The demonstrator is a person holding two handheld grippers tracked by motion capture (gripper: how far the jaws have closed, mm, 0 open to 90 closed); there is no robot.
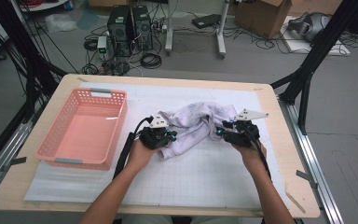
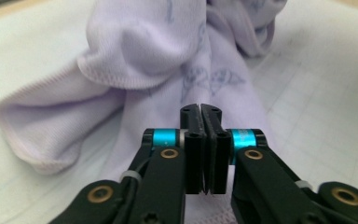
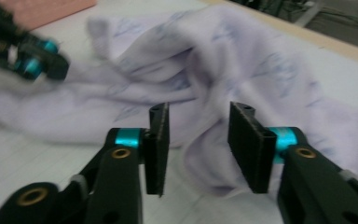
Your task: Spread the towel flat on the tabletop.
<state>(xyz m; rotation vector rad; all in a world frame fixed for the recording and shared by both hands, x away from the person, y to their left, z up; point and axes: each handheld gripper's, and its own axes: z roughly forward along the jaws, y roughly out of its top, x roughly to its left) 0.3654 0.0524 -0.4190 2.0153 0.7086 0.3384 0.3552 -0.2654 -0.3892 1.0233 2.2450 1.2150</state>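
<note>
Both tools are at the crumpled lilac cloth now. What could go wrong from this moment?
The left tool is shut over the lilac cloth, and whether fabric is pinched cannot be told, so a pull may slip free. The right tool is open with a fold lying beyond its jaws; it might catch several layers. The pink basket stands near and could be nudged.

Table (image 1: pixel 279 154): light wooden top with rounded corners, filling the middle of the high view.
Mat (image 1: pixel 205 177): white gridded sheet spread over most of the top.
Basket (image 1: pixel 56 154): pink, perforated, centre left of the frame, on the mat.
Garment (image 1: pixel 193 126): pale lilac, crumpled, at frame centre on the mat.
</note>
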